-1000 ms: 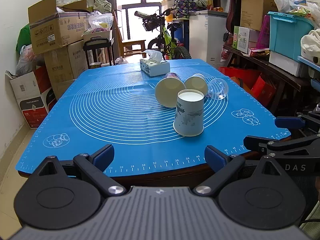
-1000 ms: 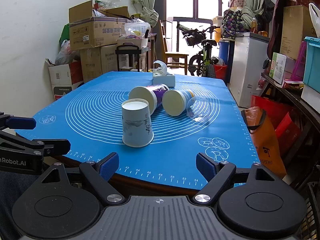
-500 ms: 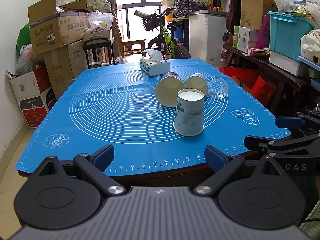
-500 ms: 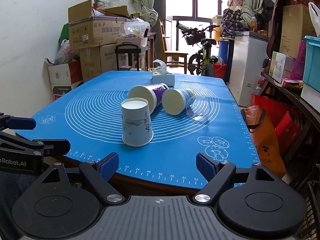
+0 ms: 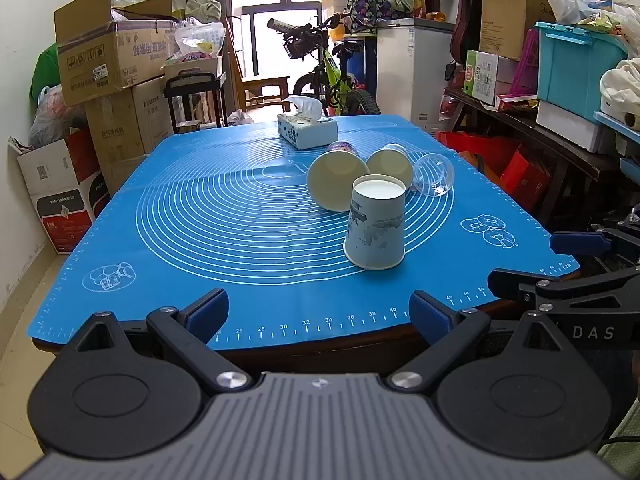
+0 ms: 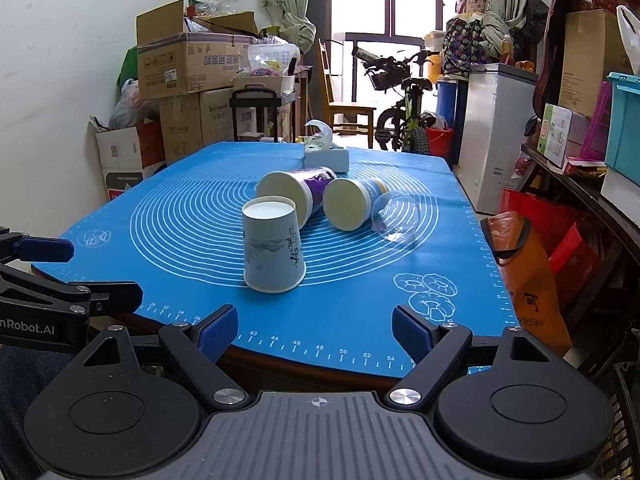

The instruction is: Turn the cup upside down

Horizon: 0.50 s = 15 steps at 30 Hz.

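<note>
A pale blue paper cup stands upside down on the blue mat, near the front edge; it also shows in the right wrist view. Behind it two paper cups and a clear plastic cup lie on their sides. My left gripper is open and empty, held off the table's front edge. My right gripper is open and empty, also in front of the edge, to the right of the left one.
A tissue box sits at the far side of the mat. Cardboard boxes stack along the left wall. A bicycle, a white freezer and a cluttered shelf stand behind and to the right.
</note>
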Each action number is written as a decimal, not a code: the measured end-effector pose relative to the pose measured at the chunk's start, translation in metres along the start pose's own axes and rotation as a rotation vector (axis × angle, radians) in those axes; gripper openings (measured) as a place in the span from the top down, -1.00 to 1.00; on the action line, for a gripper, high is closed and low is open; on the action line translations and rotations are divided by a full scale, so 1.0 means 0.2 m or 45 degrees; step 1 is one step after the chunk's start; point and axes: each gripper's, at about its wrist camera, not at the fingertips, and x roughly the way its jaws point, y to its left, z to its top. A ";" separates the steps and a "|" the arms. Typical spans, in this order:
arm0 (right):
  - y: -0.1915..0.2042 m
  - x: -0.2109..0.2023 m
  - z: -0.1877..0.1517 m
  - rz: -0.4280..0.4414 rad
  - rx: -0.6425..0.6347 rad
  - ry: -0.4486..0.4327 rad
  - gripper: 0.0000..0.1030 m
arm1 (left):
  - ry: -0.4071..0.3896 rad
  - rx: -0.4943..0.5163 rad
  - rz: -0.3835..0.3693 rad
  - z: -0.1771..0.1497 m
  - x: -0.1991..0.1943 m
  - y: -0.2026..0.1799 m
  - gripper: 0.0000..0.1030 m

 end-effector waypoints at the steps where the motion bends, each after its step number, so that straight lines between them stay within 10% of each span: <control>1: 0.00 0.00 0.00 0.000 0.000 0.000 -0.67 | 0.000 0.001 0.000 0.00 0.00 0.00 -0.87; 15: 0.00 0.00 0.00 -0.001 -0.002 -0.001 -0.67 | 0.008 -0.001 -0.001 0.00 0.01 -0.01 -0.87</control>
